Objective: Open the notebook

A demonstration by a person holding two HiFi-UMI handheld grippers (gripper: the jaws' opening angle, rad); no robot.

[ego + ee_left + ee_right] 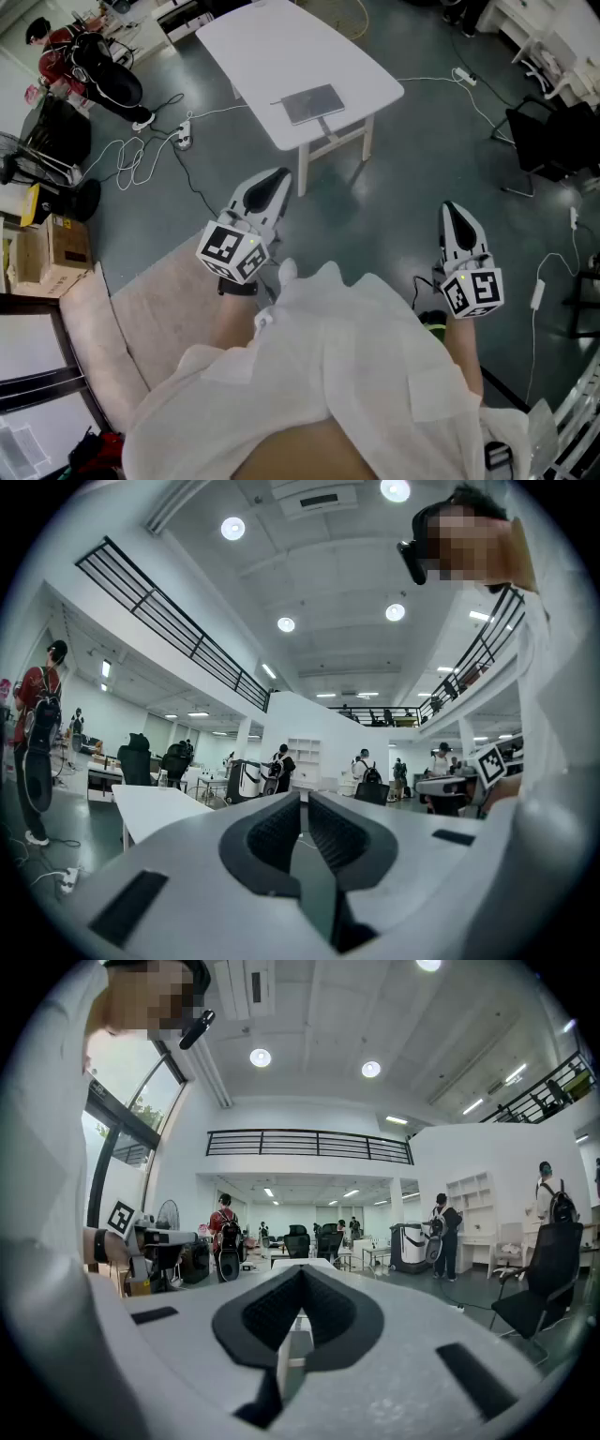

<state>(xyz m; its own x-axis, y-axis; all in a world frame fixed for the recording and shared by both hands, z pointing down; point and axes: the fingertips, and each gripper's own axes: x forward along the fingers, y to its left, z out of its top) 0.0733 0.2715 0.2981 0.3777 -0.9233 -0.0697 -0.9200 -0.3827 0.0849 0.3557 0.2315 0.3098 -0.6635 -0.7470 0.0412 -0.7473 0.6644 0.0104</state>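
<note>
A thin grey notebook (312, 103), apparently closed, lies near the front edge of a white rectangular worktop (281, 56), well apart from the person's white left gripper (269, 186) and white right gripper (456, 221). Both are level, with their jaws together and empty. Arriving pinched shut, they could shove the notebook off that edge instead of lifting its cover.
</note>
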